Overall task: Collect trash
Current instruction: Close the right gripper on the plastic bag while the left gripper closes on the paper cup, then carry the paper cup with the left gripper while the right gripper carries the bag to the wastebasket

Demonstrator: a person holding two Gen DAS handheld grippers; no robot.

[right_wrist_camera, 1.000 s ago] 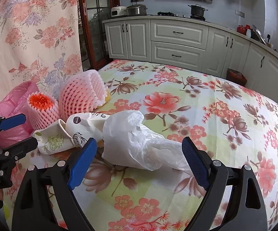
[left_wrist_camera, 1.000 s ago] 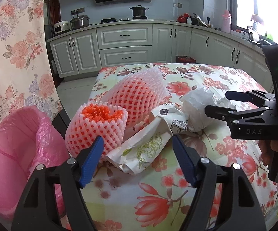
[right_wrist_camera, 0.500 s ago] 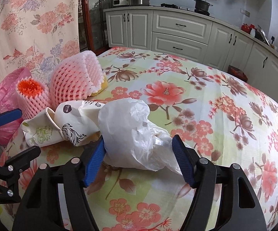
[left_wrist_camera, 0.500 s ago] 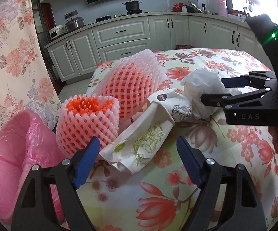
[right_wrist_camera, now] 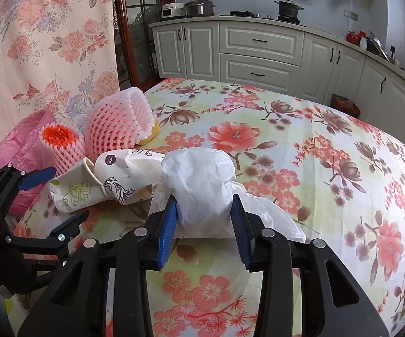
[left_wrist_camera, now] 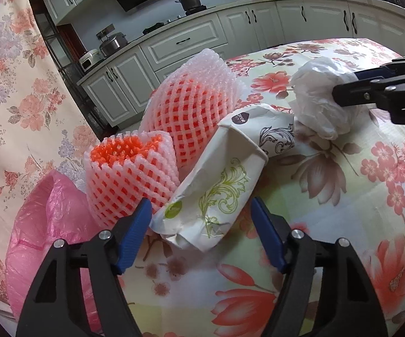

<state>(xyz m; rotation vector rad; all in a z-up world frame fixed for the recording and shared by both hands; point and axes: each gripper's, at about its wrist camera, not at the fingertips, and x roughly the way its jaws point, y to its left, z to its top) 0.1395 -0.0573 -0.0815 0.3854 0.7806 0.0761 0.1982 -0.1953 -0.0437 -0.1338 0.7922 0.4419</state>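
Your right gripper (right_wrist_camera: 203, 221) has just been closing and now pinches the crumpled white plastic bag (right_wrist_camera: 199, 185) between its pads; it is light, soft and slippery, so grip the bunched middle, not the loose tail trailing right of the jaws. Your left gripper (left_wrist_camera: 202, 233) has just been closing but grips nothing yet, its pads flanking the crushed paper cup (left_wrist_camera: 216, 196), which looks light and yielding: take it across the flattened body.
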